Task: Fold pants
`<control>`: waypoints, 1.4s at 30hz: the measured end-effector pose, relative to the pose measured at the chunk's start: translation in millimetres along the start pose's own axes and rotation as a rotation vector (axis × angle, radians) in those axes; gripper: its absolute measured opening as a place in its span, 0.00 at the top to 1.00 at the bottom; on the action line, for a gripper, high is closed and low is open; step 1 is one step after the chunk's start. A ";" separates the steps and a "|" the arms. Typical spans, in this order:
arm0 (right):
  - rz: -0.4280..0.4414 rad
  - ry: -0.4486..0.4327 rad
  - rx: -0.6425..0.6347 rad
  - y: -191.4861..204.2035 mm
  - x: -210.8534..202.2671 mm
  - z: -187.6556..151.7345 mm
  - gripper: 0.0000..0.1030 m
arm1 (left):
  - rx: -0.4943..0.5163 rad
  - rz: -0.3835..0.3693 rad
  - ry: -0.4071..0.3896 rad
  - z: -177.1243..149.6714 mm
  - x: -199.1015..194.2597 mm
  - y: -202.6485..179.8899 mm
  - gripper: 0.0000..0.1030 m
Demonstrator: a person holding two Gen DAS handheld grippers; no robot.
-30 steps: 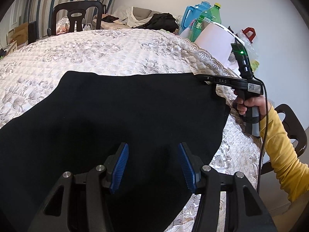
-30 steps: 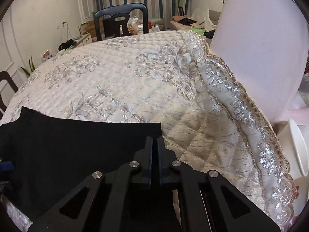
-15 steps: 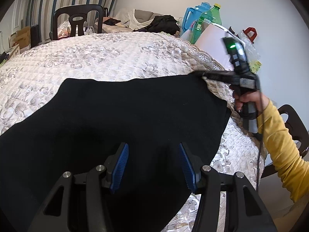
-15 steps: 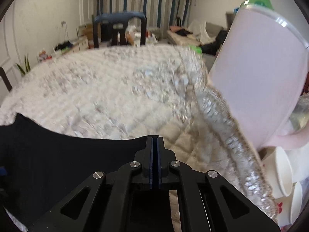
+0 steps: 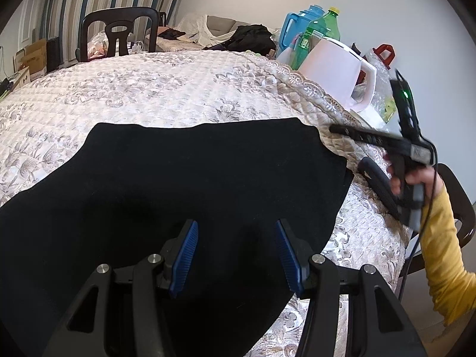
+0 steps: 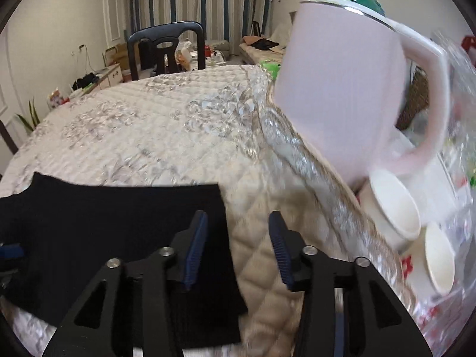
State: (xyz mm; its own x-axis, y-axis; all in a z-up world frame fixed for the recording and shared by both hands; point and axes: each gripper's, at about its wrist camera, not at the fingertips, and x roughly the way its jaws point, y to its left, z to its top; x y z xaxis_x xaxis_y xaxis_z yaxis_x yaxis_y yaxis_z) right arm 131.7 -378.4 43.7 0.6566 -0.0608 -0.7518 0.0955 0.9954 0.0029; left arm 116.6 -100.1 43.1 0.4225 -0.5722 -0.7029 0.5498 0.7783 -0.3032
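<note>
Black pants (image 5: 193, 178) lie spread flat on the quilted floral tablecloth (image 5: 148, 89). My left gripper (image 5: 235, 255) hovers open over their near part, with only cloth below the blue pads. My right gripper (image 6: 238, 250) is just off the pants' far right corner (image 6: 208, 196); its jaws are opening and the pads press on nothing. Its left finger hangs over the black cloth (image 6: 104, 214), its right finger over bare quilt. The left wrist view shows the right gripper (image 5: 351, 148) spread beside the pants' right edge, held by a hand with a yellow sleeve (image 5: 443, 253).
A pale pink jug (image 6: 342, 95) stands close to the right gripper at the table's edge, with paper cups (image 6: 395, 205) beside it. A green bottle (image 5: 322, 35) and a blue jug (image 5: 297, 29) stand behind. Black chairs stand at the far side (image 5: 119, 32) and right (image 5: 458, 196).
The right gripper, shut on the pants' far right corner before, has opened, let go and drawn away to the right. The corner now lies flat. The left gripper has not moved.
</note>
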 end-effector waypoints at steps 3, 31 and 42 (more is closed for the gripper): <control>0.011 0.074 0.043 -5.3 4.7 -20.9 0.55 | -0.004 -0.005 0.003 -0.1 1.6 -1.9 0.45; -0.047 0.058 0.108 -9.8 -21.8 -54.8 0.65 | -0.047 0.003 0.030 -11.6 1.5 2.6 0.44; 0.024 0.076 0.196 -5.9 -17.7 -62.8 0.51 | -0.069 -0.035 0.039 -6.5 4.0 2.2 0.43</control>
State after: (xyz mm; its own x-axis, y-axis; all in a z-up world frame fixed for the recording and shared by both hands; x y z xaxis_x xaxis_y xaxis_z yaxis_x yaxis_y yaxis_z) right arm 72.5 -378.5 15.5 0.6030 -0.0243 -0.7974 0.2293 0.9626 0.1441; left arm 114.8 -98.9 35.4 0.3749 -0.5898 -0.7153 0.5120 0.7749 -0.3706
